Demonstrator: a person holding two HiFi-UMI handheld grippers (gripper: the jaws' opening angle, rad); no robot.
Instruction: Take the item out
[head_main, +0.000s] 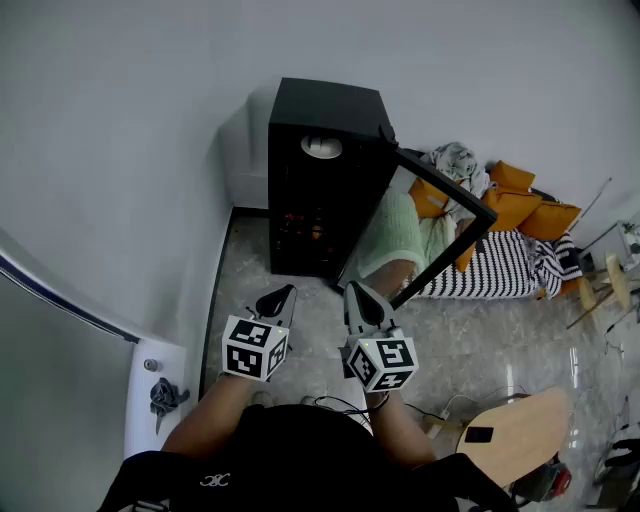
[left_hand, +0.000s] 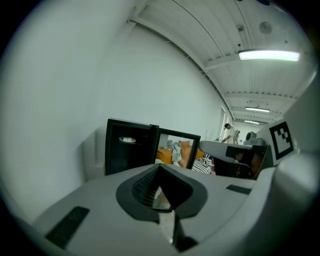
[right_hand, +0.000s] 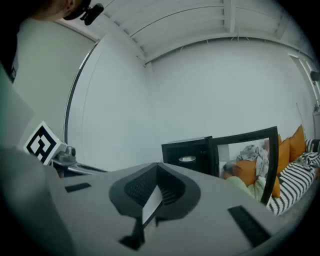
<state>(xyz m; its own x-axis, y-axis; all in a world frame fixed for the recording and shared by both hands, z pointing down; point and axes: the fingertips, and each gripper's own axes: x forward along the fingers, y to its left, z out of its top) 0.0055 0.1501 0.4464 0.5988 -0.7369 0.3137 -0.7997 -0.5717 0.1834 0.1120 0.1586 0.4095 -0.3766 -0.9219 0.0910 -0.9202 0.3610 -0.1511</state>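
At the bottom centre of the head view the person's forearms reach forward. The left gripper (head_main: 277, 299) is on the left and the right gripper (head_main: 362, 300) just beside it on the right, both pointing up the frame over the pale tiled floor (head_main: 470, 330). In the left gripper view the left gripper (left_hand: 160, 182) has its jaws pressed together with nothing between them. The right gripper view shows the same of the right gripper (right_hand: 152, 192): jaws closed, empty.

Farther up, at centre frame, a black cabinet (head_main: 325, 180) stands against the white wall. Its glass door (head_main: 440, 228) is swung open to the right. Small orange things (head_main: 303, 228) glint on a shelf deep inside the cabinet; what they are cannot be made out. They lie well apart from both grippers, straight ahead of the jaw tips.

Beyond the door, at the upper right, is a bed (head_main: 495, 265) with a striped cover and orange cushions (head_main: 515, 205).
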